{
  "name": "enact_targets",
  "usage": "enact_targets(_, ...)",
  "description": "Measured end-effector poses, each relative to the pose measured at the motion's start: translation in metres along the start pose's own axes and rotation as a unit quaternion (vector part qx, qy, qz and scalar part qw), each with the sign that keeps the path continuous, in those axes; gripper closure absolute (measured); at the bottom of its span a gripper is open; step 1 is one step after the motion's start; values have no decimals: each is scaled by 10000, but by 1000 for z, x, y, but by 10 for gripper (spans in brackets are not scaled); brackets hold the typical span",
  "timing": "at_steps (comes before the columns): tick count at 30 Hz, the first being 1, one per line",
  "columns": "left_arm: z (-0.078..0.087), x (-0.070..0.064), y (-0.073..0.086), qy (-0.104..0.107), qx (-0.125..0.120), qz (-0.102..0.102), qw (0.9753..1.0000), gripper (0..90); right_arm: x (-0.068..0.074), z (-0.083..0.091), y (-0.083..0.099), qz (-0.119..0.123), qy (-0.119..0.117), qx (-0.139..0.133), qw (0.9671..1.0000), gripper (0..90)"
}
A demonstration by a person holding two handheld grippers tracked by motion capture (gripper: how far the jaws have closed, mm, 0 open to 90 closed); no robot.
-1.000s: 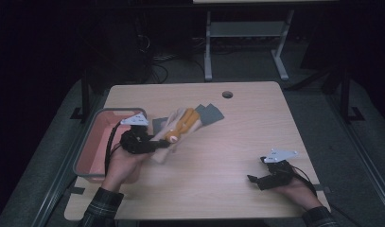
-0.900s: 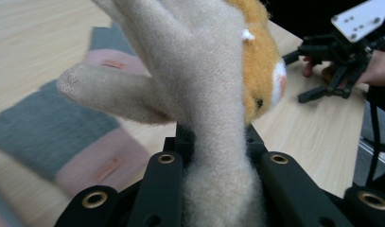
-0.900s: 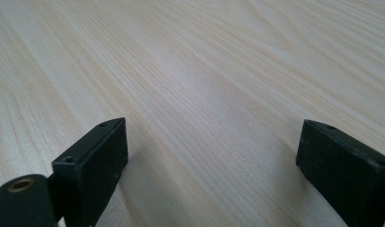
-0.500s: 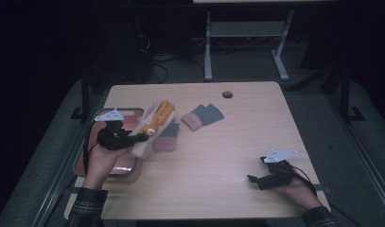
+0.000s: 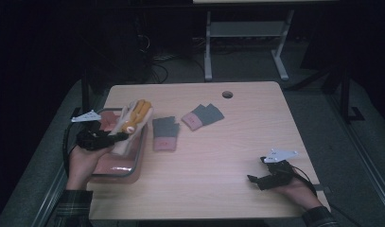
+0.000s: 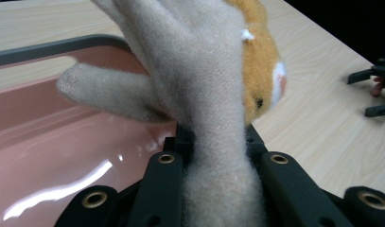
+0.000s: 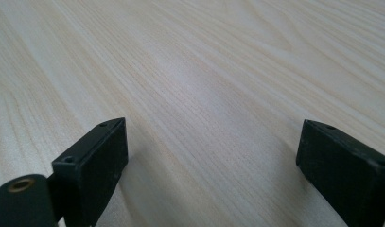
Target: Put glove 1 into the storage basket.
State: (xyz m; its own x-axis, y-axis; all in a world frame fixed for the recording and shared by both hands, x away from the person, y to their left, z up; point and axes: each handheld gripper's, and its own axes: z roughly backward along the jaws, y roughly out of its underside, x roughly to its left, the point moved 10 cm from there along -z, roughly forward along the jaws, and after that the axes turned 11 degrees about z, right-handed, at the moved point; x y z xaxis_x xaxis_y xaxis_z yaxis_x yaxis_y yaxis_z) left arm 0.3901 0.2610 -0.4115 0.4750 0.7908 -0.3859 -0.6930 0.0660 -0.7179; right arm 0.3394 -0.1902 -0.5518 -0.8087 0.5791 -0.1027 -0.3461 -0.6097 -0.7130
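Observation:
A fuzzy beige and orange glove (image 5: pixel 133 118) hangs over the pink tray (image 5: pixel 112 164) at the table's left edge. My left gripper (image 5: pixel 117 138) is shut on its cuff. In the left gripper view the glove (image 6: pixel 204 71) rises between the jaws of the left gripper (image 6: pixel 214 161), with the tray's (image 6: pixel 48 132) glossy floor below and to the left. My right gripper (image 5: pixel 256 182) rests low at the front right of the table, open; its own view shows the right gripper (image 7: pixel 211 156) with bare wood between the jaws.
Two grey gloves with pink cuffs lie on the wooden table (image 5: pixel 228 156): one (image 5: pixel 164 132) just right of the tray, the other (image 5: pixel 203 116) farther back. A round cable hole (image 5: pixel 227 94) sits near the far edge. A metal stand is on the floor beyond.
My left gripper has carried the beige and orange glove leftward from the middle of the table to above the tray. The right gripper has stayed still.

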Motion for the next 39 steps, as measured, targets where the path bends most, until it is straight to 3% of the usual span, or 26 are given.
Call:
enact_targets(9, 7, 29, 10, -316, 45, 224, 9992, 763, 0, 0, 0, 5, -1, -1, 10000, 96)
enact_targets(14, 5, 44, 18, -521, 190, 314, 9980, 762, 0, 0, 0, 0, -1, -3, 10000, 96)
enact_targets(17, 1, 50, 22, -542, 281, 352, 9975, 762, 0, 0, 0, 1, 0, -2, 10000, 96)
enact_targets(20, -4, 53, 27, -570, 390, 412, 9968, 761, 0, 0, 0, 0, -2, -3, 10000, 96)
enact_targets(23, -9, 56, 29, -689, 549, 320, 9956, 759, 0, 0, 0, 0, -1, -2, 10000, 96)
enact_targets(27, -15, 57, 29, -668, 692, 279, 9950, 758, 0, 0, 0, -5, -1, 0, 10000, 96)
enact_targets(32, -25, 64, 29, -802, 894, 236, 9925, 756, 0, 0, -1, -17, -2, -8, 10000, 96)
enact_targets(34, -29, 68, 32, -935, 1030, 199, 9901, 755, 0, 0, -1, -19, -3, -6, 10000, 96)
enact_targets(36, -33, 70, 34, -903, 1126, 207, 9893, 754, 0, 0, -1, -18, -3, -6, 10000, 96)
enact_targets(39, -39, 73, 40, -939, 1365, 208, 9860, 751, 0, -1, -1, -2, 1, -6, 10000, 96)
